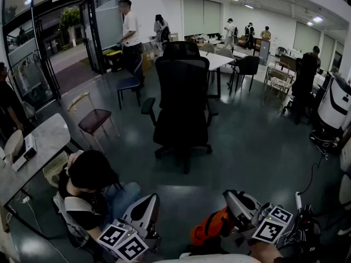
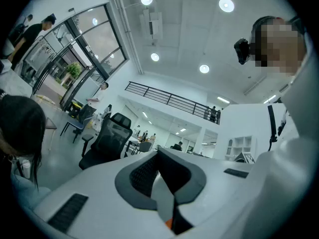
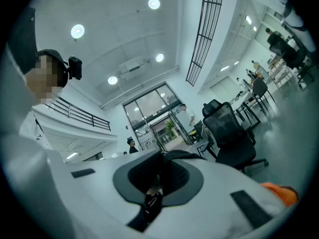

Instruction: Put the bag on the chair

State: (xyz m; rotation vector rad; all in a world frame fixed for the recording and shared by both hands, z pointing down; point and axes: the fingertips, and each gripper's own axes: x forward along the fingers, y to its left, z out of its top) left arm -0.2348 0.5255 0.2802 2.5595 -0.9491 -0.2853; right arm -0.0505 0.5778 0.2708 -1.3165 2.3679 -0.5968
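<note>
Room: a wide hall with a dark glossy floor (image 1: 258, 147). Glass doors (image 1: 60, 43) stand at the far left, and white desks (image 1: 216, 59) and several standing people are at the back.
Seat: the black office chair (image 1: 182, 100) stands alone in the middle of the floor, with both armrests showing.
Bag: the orange bag (image 1: 210, 227) sits low at the bottom edge of the head view, between the 2 tongs. It is just beside the right one and well apart from the black office chair, so it is not on the chair.
Right side: the right tongs (image 1: 230, 196) are clenched on a black strap (image 3: 152, 200) with pale print. The strap hangs down from between the pads. Orange fabric shows at the lower right of the right gripper view.
Left side: the left tongs (image 1: 149, 200) are clenched, pads together, with nothing clearly between them. A small orange patch sits at the root of the jaws, and what it is cannot be told.
Aim: both gripper views look upward at a white ceiling with round lights.
Neighbour: a dark-haired seated person (image 1: 90, 171) is at lower left, just beside the left tongs.
Side chair: a wooden chair (image 1: 94, 119) with a dark red seat stands left of the black office chair.
Surface: a pale surface (image 1: 46, 138) at the left edge carries a small white device (image 1: 24, 153).
</note>
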